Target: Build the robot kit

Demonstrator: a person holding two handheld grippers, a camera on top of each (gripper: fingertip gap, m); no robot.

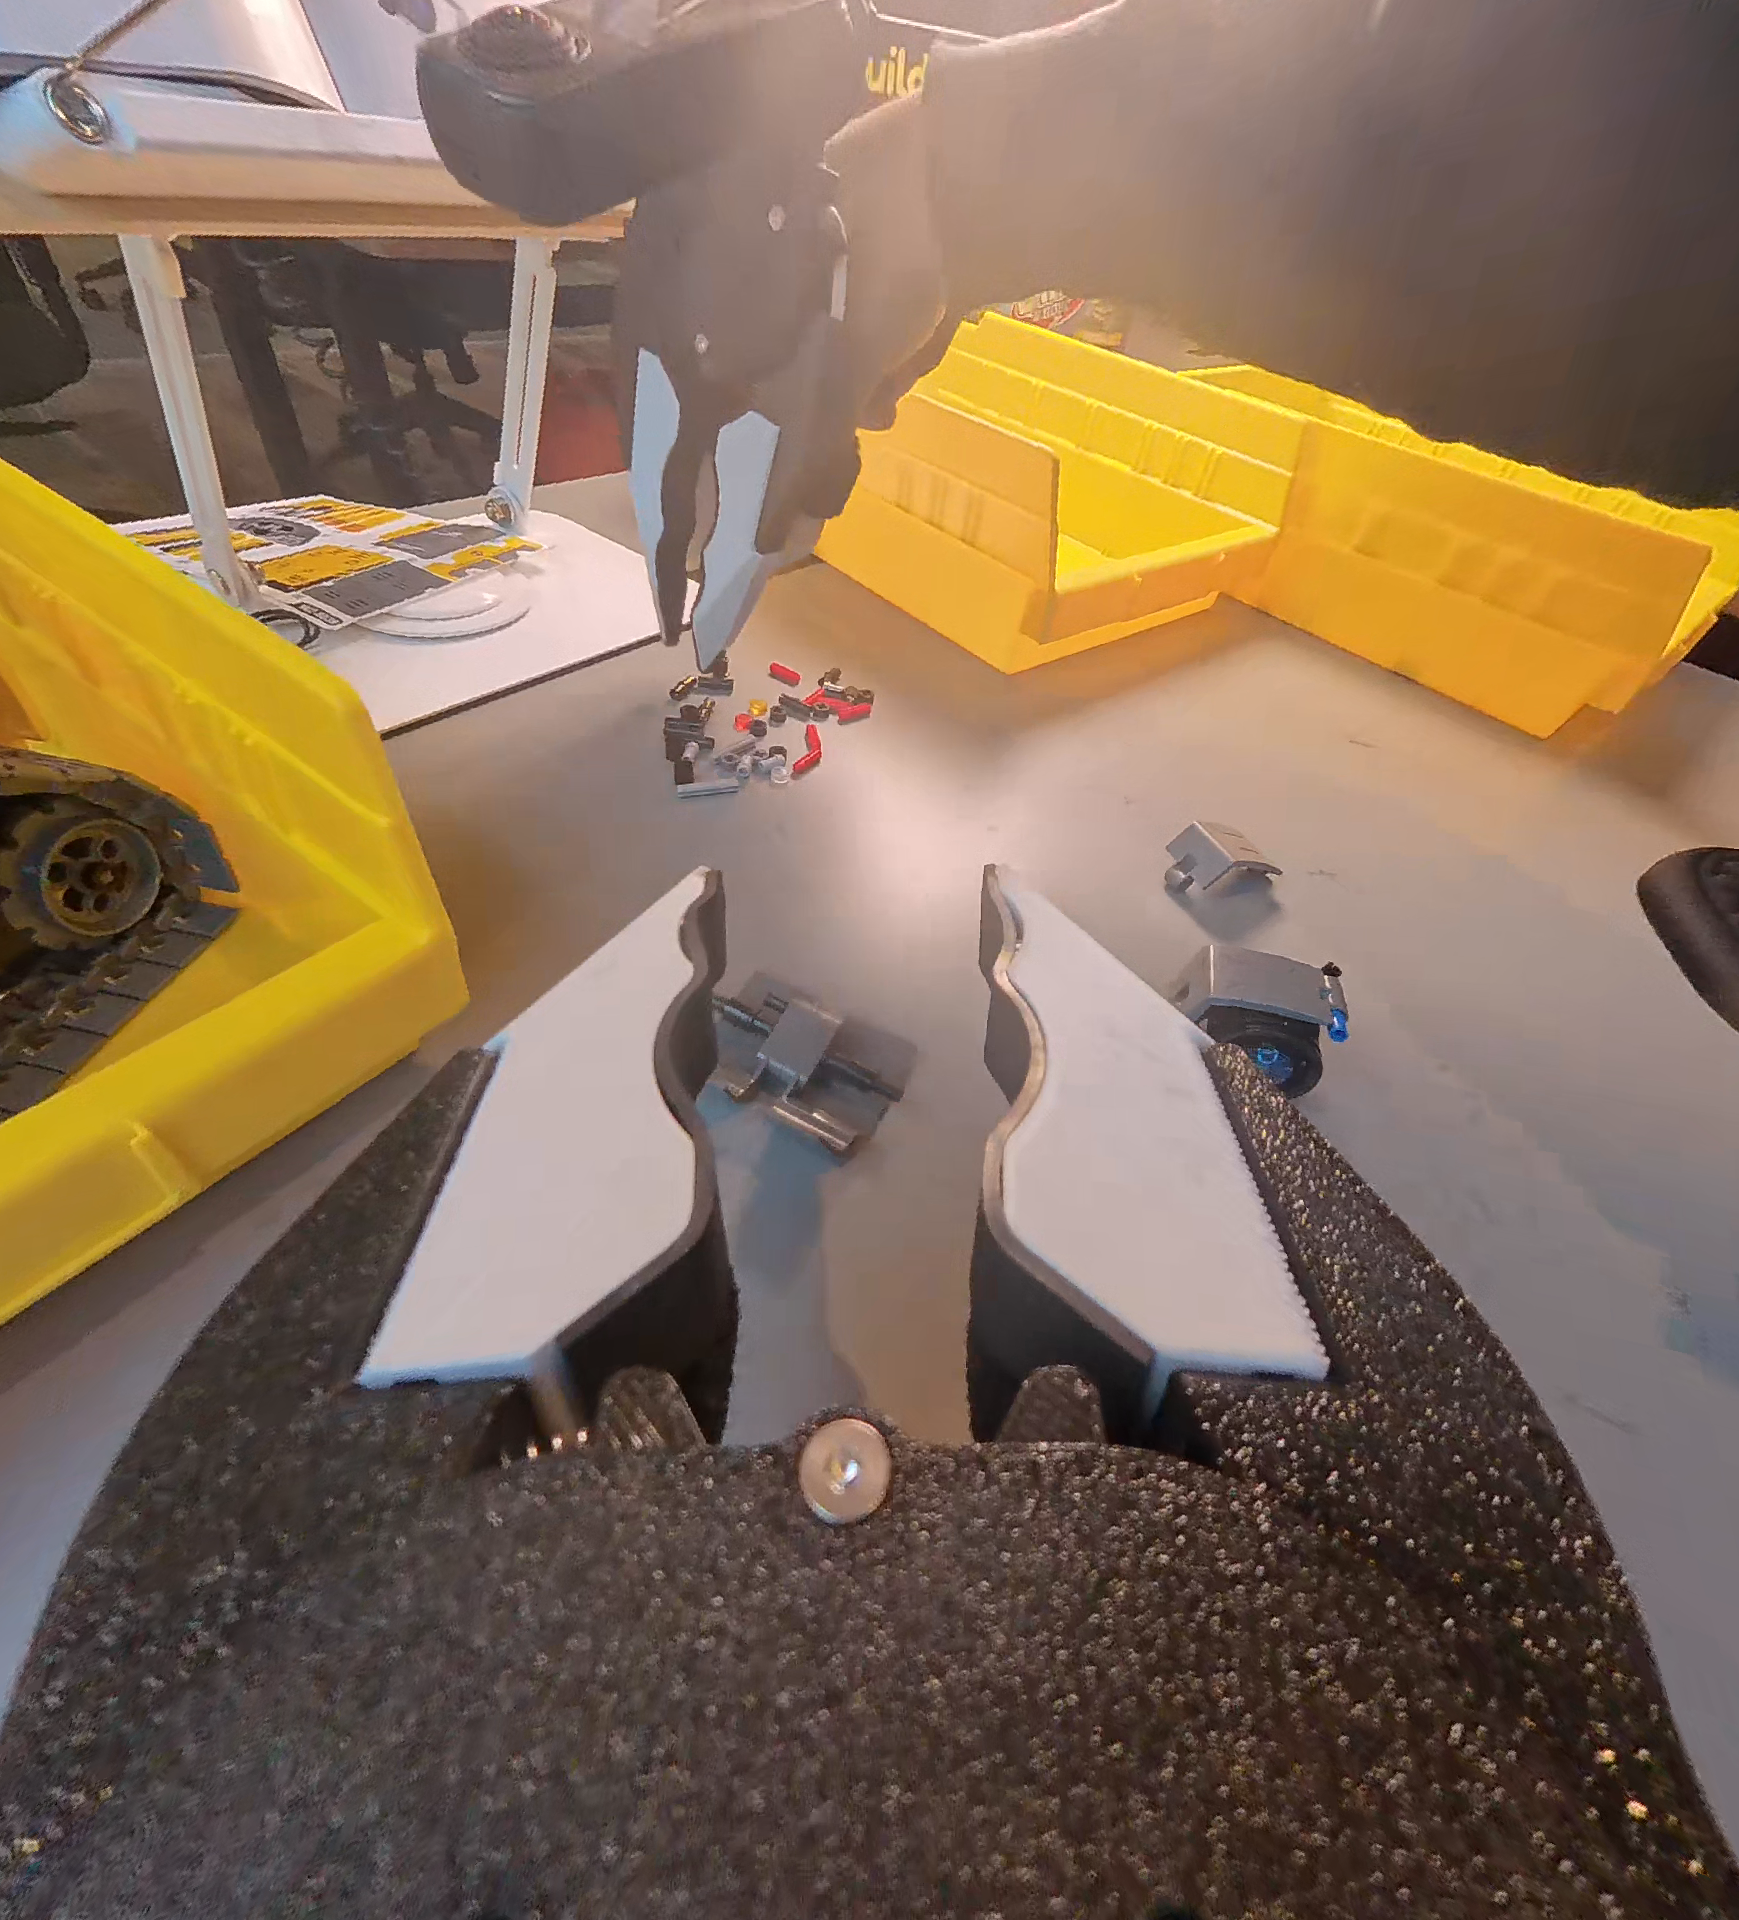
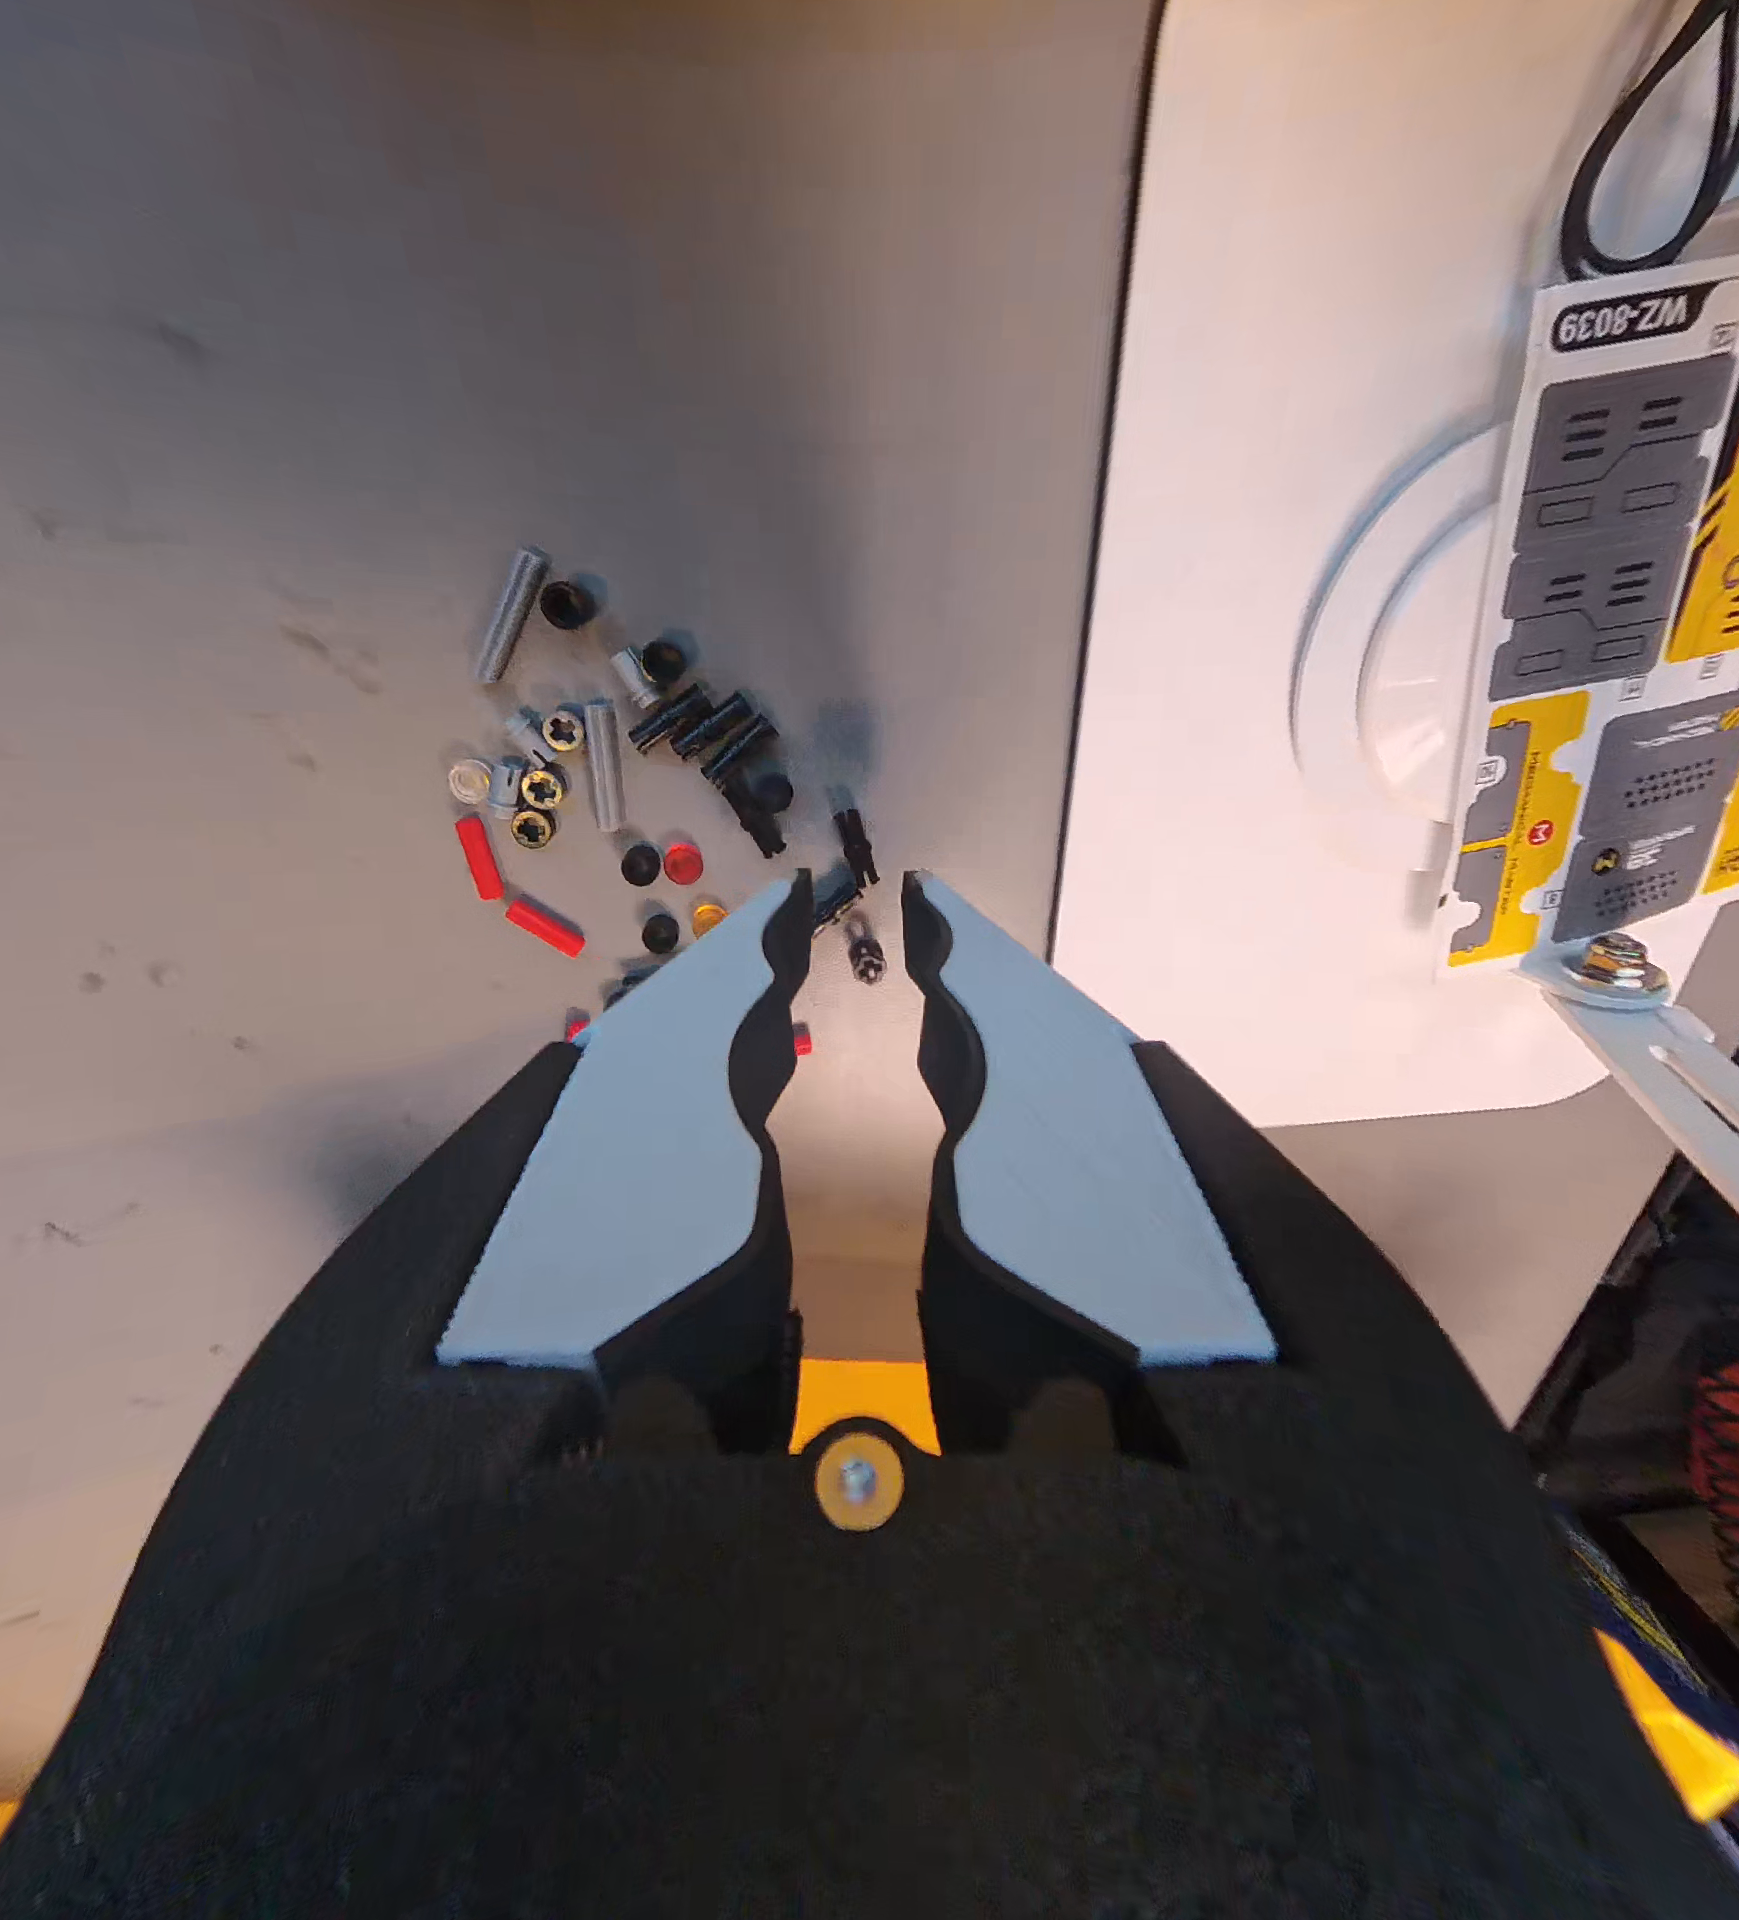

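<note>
Grey tabletop (image 1: 1260, 1299) carries yellow storage bins (image 1: 1208, 540), the near-left one (image 1: 221, 790) holding a tracked toy vehicle (image 1: 44, 914). A white board (image 2: 1239, 520) bears a sticker sheet (image 2: 1634, 665). The left gripper (image 1: 849, 883), wide open and empty, hovers over a grey brick assembly (image 1: 813, 1060). The right gripper (image 2: 852, 883) (jaws narrowly parted, gripping nothing) points down at the edge of scattered small pins and studs (image 2: 636, 769).
</note>
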